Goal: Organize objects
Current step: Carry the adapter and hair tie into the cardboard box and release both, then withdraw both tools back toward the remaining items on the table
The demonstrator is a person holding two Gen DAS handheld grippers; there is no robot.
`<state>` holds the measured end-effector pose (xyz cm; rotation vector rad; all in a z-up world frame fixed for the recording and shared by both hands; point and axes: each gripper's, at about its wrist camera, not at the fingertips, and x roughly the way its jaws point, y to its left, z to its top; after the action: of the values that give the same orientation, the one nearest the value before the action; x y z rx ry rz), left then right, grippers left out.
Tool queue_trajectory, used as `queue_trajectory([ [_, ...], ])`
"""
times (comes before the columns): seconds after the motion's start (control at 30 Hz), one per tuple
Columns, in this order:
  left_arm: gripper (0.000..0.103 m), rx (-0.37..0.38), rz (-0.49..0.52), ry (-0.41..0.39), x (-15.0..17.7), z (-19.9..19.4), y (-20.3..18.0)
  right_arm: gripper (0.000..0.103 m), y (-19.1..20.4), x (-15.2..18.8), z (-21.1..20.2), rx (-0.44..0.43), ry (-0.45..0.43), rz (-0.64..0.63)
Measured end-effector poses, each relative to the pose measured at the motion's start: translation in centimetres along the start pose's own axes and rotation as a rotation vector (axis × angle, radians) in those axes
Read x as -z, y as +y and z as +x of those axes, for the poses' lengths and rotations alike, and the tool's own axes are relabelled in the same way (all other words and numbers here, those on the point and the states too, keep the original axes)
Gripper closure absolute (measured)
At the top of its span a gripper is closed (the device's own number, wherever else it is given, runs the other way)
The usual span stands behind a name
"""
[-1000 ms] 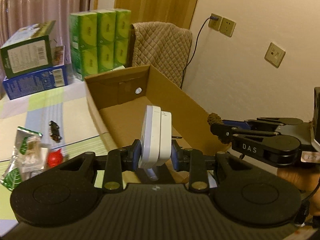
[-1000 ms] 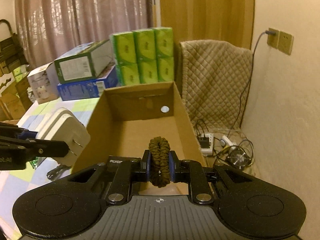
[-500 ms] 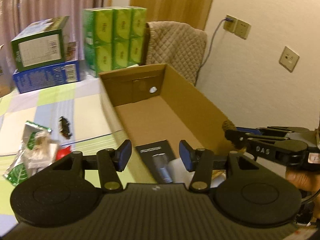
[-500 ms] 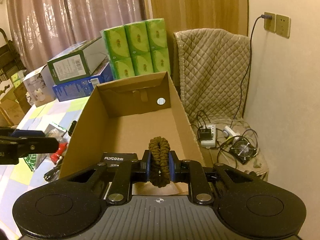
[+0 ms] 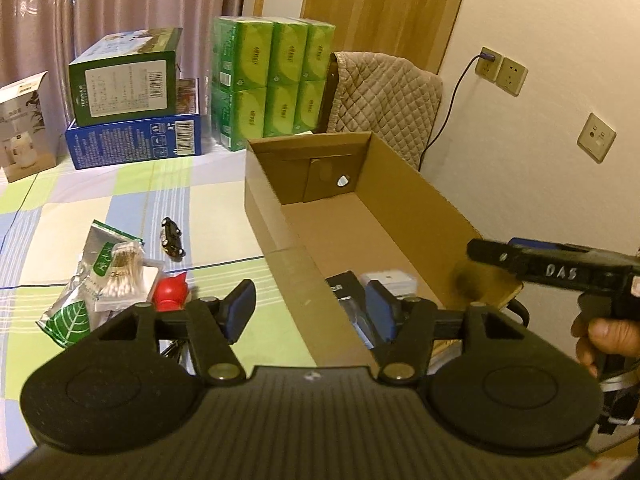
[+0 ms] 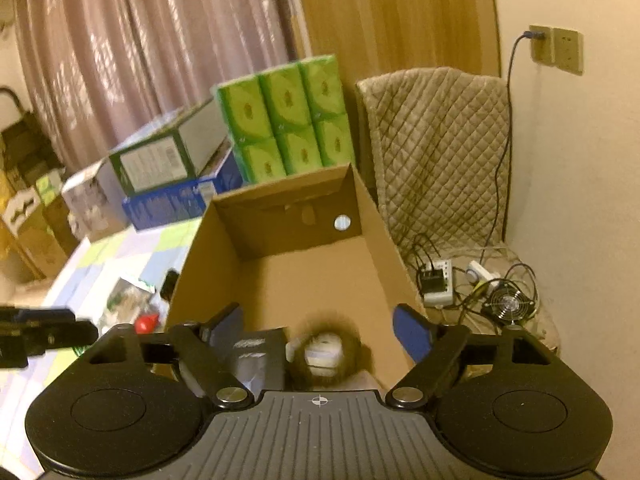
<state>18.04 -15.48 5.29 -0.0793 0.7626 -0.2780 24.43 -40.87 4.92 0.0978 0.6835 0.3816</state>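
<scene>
A brown braided ring [image 6: 326, 354], blurred, lies in the near end of the cardboard box [image 6: 276, 276], around or on a white block [image 5: 390, 278]; which, the blur hides. At its nine o'clock lies a black pack [image 6: 250, 354] with writing too smeared to read. The right claw [image 6: 320, 330] hangs over this end with its fingers spread and nothing between them; its side reads "DAS" in the left view. The left claw [image 5: 310, 310] is spread too, empty, straddling the box's near left wall. On the checked surface [image 5: 120, 196], at the box's nine o'clock, lie a bag of cotton swabs [image 5: 120, 276], a red toy [image 5: 172, 294] and a small black car [image 5: 172, 238]. At twelve o'clock stand green tissue packs [image 5: 276, 80].
</scene>
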Motion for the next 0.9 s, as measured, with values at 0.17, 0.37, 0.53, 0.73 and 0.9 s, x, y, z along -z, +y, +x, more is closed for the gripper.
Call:
queue_trajectory([
  [0.17, 0.042, -0.018, -0.016, 0.000, 0.6, -0.6, 0.9, 0.024, 0.0, -0.3, -0.8, 0.005, -0.012, 0.015],
  [0.37, 0.039, -0.032, -0.029, 0.000, 1.3, -1.6, 1.7, 0.024, 0.9, -0.6, -1.9, -0.004, -0.020, 0.008],
  [0.53, 0.034, -0.046, -0.041, -0.008, 1.9, -2.9, 2.5, 0.024, 2.5, -0.8, -2.8, -0.021, -0.031, -0.010],
  [0.73, 0.023, -0.073, -0.064, -0.028, 2.6, -5.1, 4.2, 0.024, 5.2, -0.9, -4.0, -0.052, -0.045, -0.043],
  [0.9, 0.017, -0.102, -0.083, -0.035, 3.6, -7.0, 6.2, 0.024, 8.0, -0.7, -4.7, -0.092, -0.053, -0.064],
])
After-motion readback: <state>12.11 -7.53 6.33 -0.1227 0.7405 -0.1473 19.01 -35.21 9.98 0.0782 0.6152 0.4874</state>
